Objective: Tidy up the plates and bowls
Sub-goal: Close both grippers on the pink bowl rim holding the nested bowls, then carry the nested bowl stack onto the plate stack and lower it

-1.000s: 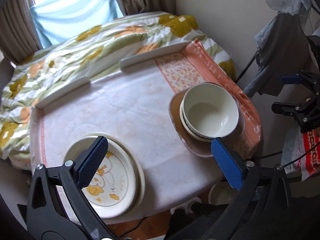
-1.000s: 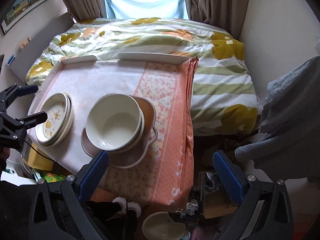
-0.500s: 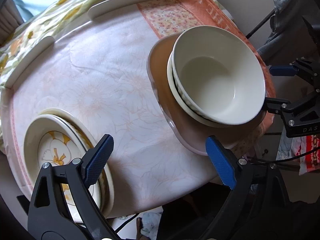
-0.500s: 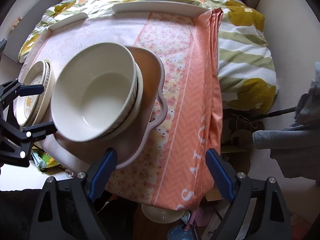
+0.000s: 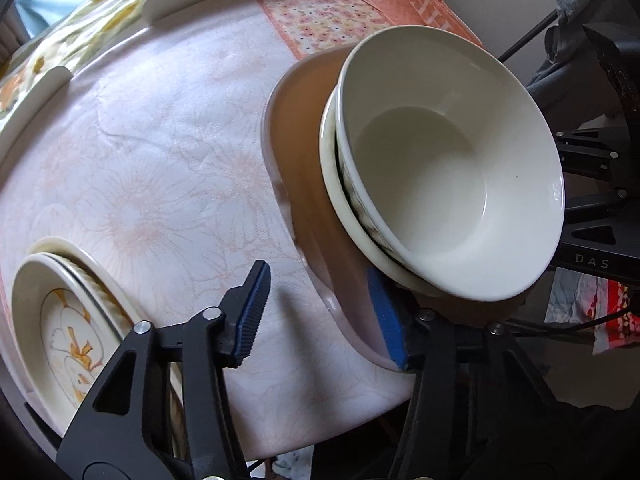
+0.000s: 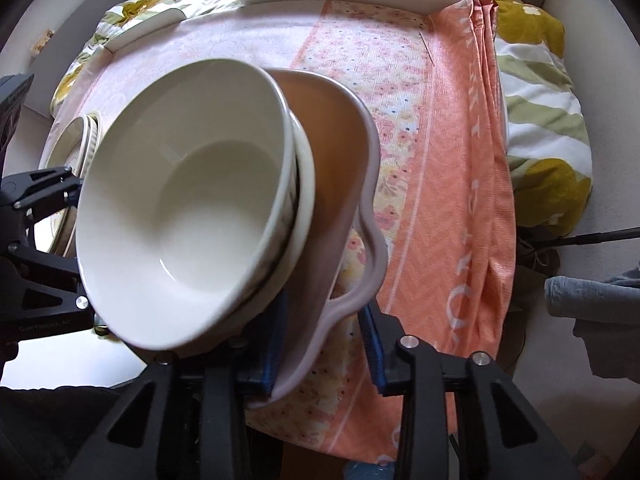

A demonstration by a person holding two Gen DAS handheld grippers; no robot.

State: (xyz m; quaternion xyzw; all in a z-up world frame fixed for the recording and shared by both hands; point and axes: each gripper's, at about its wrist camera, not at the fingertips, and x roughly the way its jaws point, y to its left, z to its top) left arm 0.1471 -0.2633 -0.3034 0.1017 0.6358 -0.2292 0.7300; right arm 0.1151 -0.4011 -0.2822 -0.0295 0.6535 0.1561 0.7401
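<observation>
**Both claws closing on the rim of the pink dish under the stacked bowls**

Left wrist view: the left claw point(image 5: 324, 312) points steeply down at the near edge of the worktop point(image 5: 160, 160), which is covered with a pale flowered cloth. Its jaws have just been closing. The right-hand blue pad lies against the inner side of the rim of the pink dish point(image 5: 304, 160); the other pad stands apart over the cloth, so the rim is between the jaws but not yet pinched. Inside the dish sit the stacked bowls point(image 5: 452, 168), a white one nested in another, tilted toward the camera. At lower left, the stack of plates point(image 5: 68, 320), the top one with a yellow flower pattern, rests near the worktop's edge, well apart from the dish.

Right wrist view: the right claw point(image 6: 324, 340) straddles the dish's wavy handle-like edge point(image 6: 360, 280). Its jaws have also just been closing; the left pad is against the inside wall beneath the bowls point(image 6: 184, 208), the right pad just outside the rim, with a small gap. An orange patterned cloth point(image 6: 452, 160) lies beneath the dish. The left claw's black frame shows at the left edge, beside the plates point(image 6: 76, 148).
</observation>
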